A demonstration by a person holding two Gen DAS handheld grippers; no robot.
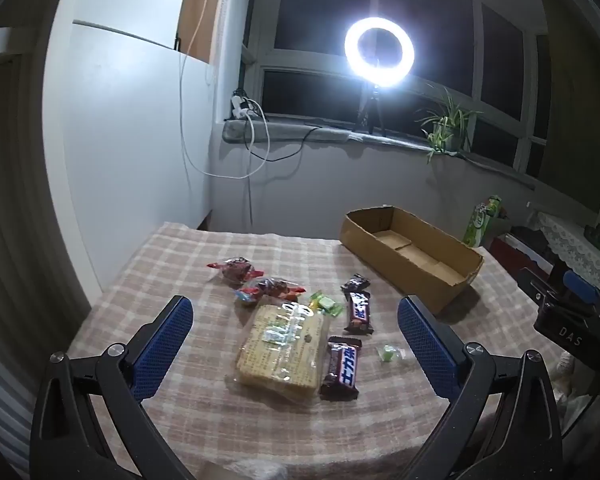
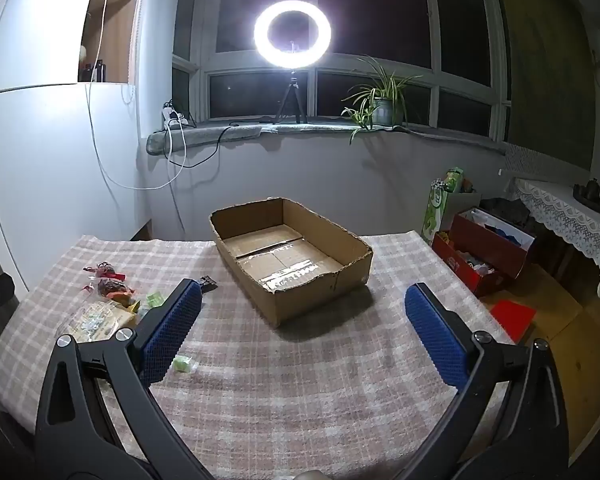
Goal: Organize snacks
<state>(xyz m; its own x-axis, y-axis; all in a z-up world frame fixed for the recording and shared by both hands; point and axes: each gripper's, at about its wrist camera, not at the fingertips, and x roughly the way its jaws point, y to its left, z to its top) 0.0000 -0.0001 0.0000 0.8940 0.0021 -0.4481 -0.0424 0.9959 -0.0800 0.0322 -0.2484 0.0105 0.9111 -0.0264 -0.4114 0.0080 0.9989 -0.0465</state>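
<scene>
The snacks, a wafer pack (image 1: 282, 350) and chocolate bars (image 1: 342, 366), lie scattered on the counter (image 1: 180, 420), awaiting the empty cardboard box (image 2: 288, 256) nearby. Left tool (image 1: 296, 344) and right tool (image 2: 304, 332) hover spread wide, holding nothing, seemingly ready for a first pick.

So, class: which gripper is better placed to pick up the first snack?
Probably the left gripper: it is open, with the cracker pack and chocolate bar between its fingers. The open right gripper faces the empty cardboard box.
</scene>
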